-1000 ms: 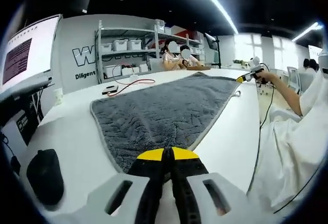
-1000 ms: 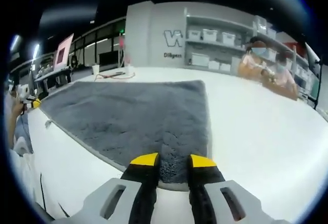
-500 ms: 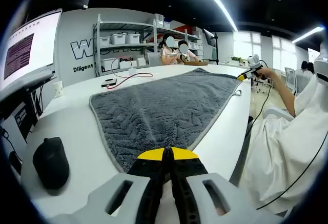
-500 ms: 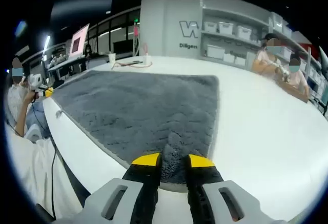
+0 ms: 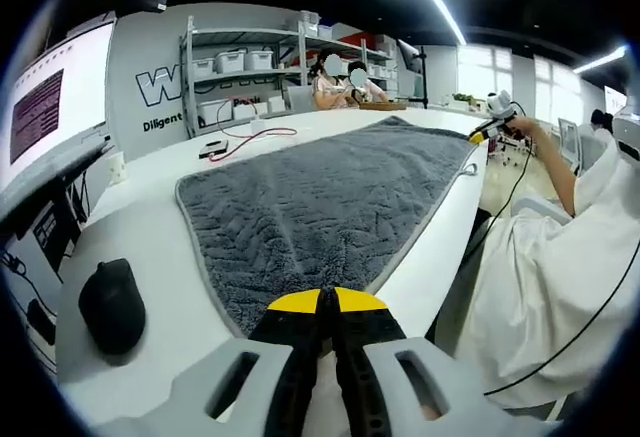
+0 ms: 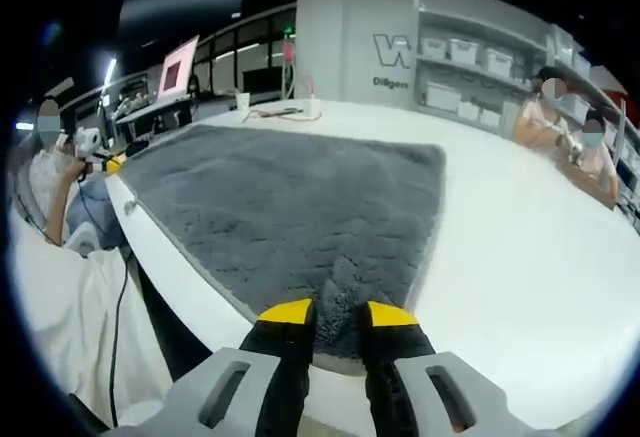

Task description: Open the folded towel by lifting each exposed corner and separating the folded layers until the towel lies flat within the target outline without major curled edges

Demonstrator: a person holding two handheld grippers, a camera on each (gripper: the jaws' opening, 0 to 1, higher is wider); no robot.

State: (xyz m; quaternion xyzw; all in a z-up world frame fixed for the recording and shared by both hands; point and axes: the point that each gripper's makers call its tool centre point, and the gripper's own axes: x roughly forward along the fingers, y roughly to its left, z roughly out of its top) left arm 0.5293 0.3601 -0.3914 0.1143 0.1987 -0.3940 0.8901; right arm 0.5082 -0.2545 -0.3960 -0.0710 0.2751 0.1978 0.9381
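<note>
A grey plush towel (image 5: 320, 207) lies spread over the white table (image 5: 150, 247). In the left gripper view its near corner runs under my left gripper (image 5: 327, 300), whose jaws are pressed together on that corner. My right gripper (image 5: 490, 133) shows small at the towel's far right corner, in a hand. In the right gripper view the towel (image 6: 290, 197) puckers up between the jaws of my right gripper (image 6: 338, 309), which is shut on that corner. The left gripper (image 6: 103, 163) shows far off at the left, held by a hand.
A black mouse (image 5: 112, 307) sits on the table left of the towel, below a monitor (image 5: 45, 107). A phone with a red cable (image 5: 215, 148) lies beyond the towel. A person's white sleeve (image 5: 560, 257) fills the right. Shelves (image 6: 470, 52) and seated people (image 6: 560, 127) stand behind.
The right gripper's jaws have drawn in on the towel's corner, and the cloth now bunches between them. The left gripper stays shut. Both views have shifted slightly.
</note>
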